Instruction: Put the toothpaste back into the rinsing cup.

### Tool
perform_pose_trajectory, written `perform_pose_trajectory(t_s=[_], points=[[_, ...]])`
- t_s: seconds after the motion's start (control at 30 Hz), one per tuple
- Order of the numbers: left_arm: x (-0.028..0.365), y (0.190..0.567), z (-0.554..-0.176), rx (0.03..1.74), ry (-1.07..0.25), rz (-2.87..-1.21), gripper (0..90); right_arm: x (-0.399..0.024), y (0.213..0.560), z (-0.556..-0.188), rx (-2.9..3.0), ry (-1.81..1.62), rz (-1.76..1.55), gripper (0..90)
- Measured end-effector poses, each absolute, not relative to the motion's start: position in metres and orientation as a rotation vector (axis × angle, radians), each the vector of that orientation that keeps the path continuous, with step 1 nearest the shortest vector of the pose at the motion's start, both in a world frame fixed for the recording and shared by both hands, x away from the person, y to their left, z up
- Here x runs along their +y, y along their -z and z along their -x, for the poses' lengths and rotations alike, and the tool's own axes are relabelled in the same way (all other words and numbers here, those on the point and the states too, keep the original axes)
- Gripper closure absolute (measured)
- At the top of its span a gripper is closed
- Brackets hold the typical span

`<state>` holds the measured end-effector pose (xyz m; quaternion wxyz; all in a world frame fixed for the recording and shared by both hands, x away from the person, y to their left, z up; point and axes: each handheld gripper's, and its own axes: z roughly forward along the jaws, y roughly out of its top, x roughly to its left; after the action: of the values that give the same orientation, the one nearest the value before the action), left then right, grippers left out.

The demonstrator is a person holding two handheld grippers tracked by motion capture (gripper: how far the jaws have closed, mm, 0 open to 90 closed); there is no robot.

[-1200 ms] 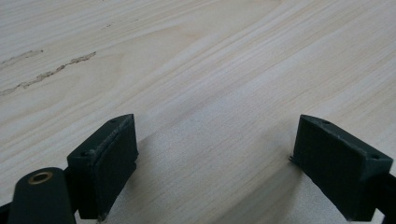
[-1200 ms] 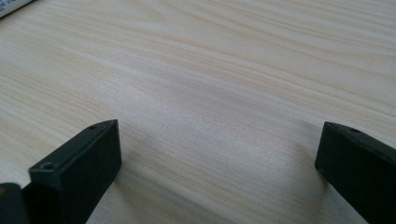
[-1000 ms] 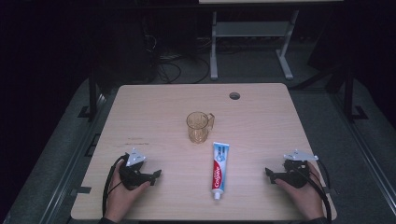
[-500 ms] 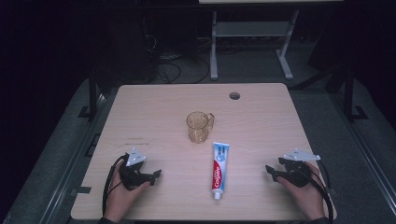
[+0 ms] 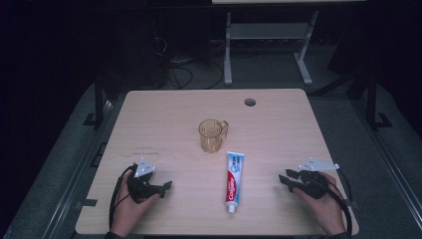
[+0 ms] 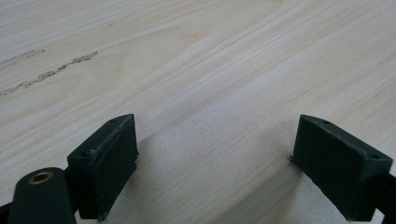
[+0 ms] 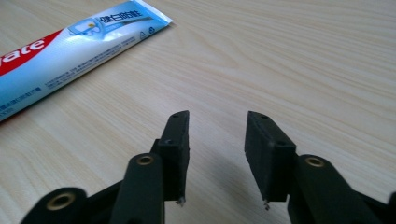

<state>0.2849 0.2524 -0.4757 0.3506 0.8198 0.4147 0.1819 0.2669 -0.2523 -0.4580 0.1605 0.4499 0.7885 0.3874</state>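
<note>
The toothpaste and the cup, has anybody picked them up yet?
Not yet. The toothpaste lies flat on the table, and the cup stands empty beyond it. The left gripper and the right gripper are open, holding nothing. Any picking up is yet to come.

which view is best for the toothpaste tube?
High view: the whole toothpaste tube lies flat on the table, cap toward the person, between the two grippers and near the cup. The right gripper view gives a closer look at its crimped end and print, cropped at the frame edge.
</note>
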Motion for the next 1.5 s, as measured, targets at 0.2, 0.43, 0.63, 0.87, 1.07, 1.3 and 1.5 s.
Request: perform_pose_trajectory(t_s=[0.2, 0.43, 0.63, 0.87, 1.07, 1.3, 1.5], points=[[0.252, 0.476, -0.285, 1.074, -0.471, -2.123, 12.7, -0.248, 0.454, -0.268, 2.265, -1.159, -1.249, 71.4], [0.252, 0.476, -0.285, 1.074, -0.471, -2.123, 12.6, -0.241, 0.451, -0.270, 2.299, -1.217, -1.226, 82.8], [0.252, 0.476, -0.285, 1.074, -0.471, -2.123, 12.6, -0.230, 0.448, -0.270, 2.350, -1.252, -1.152, 89.5], [0.252, 0.476, -0.285, 1.074, -0.471, -2.123, 12.6, -0.218, 0.445, -0.271, 2.398, -1.301, -1.087, 89.7], [0.252, 0.476, -0.285, 1.074, -0.471, -2.122, 12.6, -0.207, 0.442, -0.273, 2.421, -1.344, -1.069, 89.7], [0.252, 0.476, -0.285, 1.075, -0.470, -2.120, 12.6, -0.198, 0.442, -0.274, 2.460, -1.370, -1.038, 89.7], [0.252, 0.476, -0.285, 1.072, -0.470, -2.121, 12.6, -0.185, 0.441, -0.277, 2.488, -1.377, -1.003, 89.7]])
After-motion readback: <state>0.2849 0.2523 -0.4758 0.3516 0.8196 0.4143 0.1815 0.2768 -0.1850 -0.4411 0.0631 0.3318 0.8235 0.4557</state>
